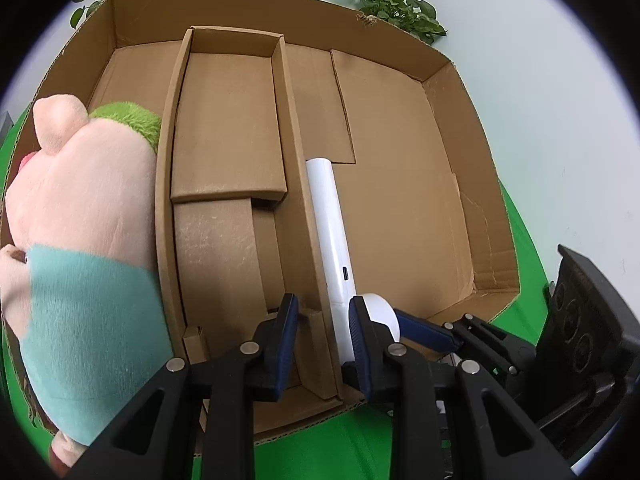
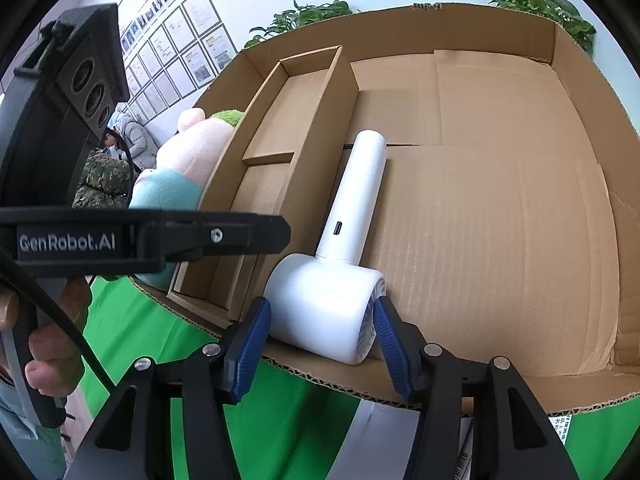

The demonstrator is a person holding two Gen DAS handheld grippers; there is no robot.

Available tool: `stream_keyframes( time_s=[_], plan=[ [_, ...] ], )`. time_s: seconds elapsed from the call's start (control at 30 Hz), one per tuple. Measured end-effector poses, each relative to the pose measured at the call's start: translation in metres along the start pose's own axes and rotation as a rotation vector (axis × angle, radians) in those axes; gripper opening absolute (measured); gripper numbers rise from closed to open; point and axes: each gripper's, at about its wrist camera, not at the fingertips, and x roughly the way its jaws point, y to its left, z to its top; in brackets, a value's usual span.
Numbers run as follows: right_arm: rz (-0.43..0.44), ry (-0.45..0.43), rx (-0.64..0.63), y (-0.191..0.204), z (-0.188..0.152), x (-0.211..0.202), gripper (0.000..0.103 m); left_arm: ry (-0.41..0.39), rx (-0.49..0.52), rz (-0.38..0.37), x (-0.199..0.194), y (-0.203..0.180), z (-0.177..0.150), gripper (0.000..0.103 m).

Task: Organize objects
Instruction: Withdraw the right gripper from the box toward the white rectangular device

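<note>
Two fisheye views, one along each pair of jaws, looking down into an open cardboard box [image 2: 580,80] on a green worktop [image 2: 280,420].

In the right wrist view, the white handheld device [image 2: 340,248] lies flat on the box floor at centre frame. Its round head is nearest me and its straight handle points away toward the upper middle. The right gripper [image 2: 322,344] sits at the bottom centre with its jaws moderately wide, one blue pad on each side of the head. The right-hand pad looks to be against the grilled end; the left-hand pad stands just beside the head, not pressing on it.

In the left wrist view, the left gripper [image 1: 323,340] fills the bottom centre, jaws narrow. Between its pads I see the near end of the cardboard divider tray [image 1: 228,120] wall and a strip of the device's handle – I cannot tell whether the pads pinch the wall or only hang over it.

A plush toy [image 1: 80,200] in pink, teal and green fills the left edge, cut off by the frame. The device's head is mostly hidden there behind the jaws. A hand [image 2: 48,360] at lower left is partly cropped.
</note>
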Motion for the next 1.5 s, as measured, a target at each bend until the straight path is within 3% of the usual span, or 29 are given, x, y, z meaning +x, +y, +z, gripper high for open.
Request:
stream_keyframes(
  time_s=[0.43, 0.5, 0.53, 0.57, 0.6, 0.63, 0.73, 0.8, 0.9, 1.07, 1.5],
  plan=[
    [0.019, 0.008, -0.006, -0.001, 0.004, -0.004, 0.054, -0.024, -0.003, 0.012, -0.01, -0.004, -0.011, 0.026],
    [-0.022, -0.015, -0.014, 0.002, 0.003, -0.011, 0.067, -0.062, 0.013, 0.047, -0.017, -0.009, -0.014, 0.026],
    [-0.039, -0.033, -0.018, 0.004, 0.003, -0.016, 0.081, -0.094, 0.025, 0.069, -0.023, -0.011, -0.016, 0.026],
    [-0.056, -0.055, -0.023, 0.006, 0.002, -0.021, 0.088, -0.127, 0.043, 0.091, -0.029, -0.015, -0.019, 0.028],
    [-0.079, -0.085, -0.03, 0.008, -0.001, -0.029, 0.098, -0.16, 0.062, 0.126, -0.035, -0.018, -0.022, 0.034],
    [-0.099, -0.109, -0.038, 0.011, -0.004, -0.035, 0.102, -0.201, 0.085, 0.181, -0.042, -0.024, -0.027, 0.05],
    [-0.175, -0.18, -0.08, 0.023, -0.018, -0.057, 0.102, -0.38, 0.154, 0.311, -0.067, -0.043, -0.049, 0.081],
    [-0.211, -0.21, -0.104, 0.029, -0.03, -0.068, 0.102, -0.475, 0.199, 0.396, -0.078, -0.055, -0.063, 0.082],
    [-0.288, -0.271, -0.123, 0.036, -0.047, -0.085, 0.102, -0.52, 0.218, 0.49, -0.086, -0.066, -0.077, 0.082],
    [-0.33, -0.357, -0.056, 0.031, -0.061, -0.116, 0.102, -0.546, 0.143, 0.473, -0.097, -0.063, -0.086, 0.082],
    [-0.321, -0.403, -0.039, 0.032, -0.08, -0.149, 0.102, -0.577, 0.131, 0.501, -0.106, -0.078, -0.102, 0.082]
  ],
)
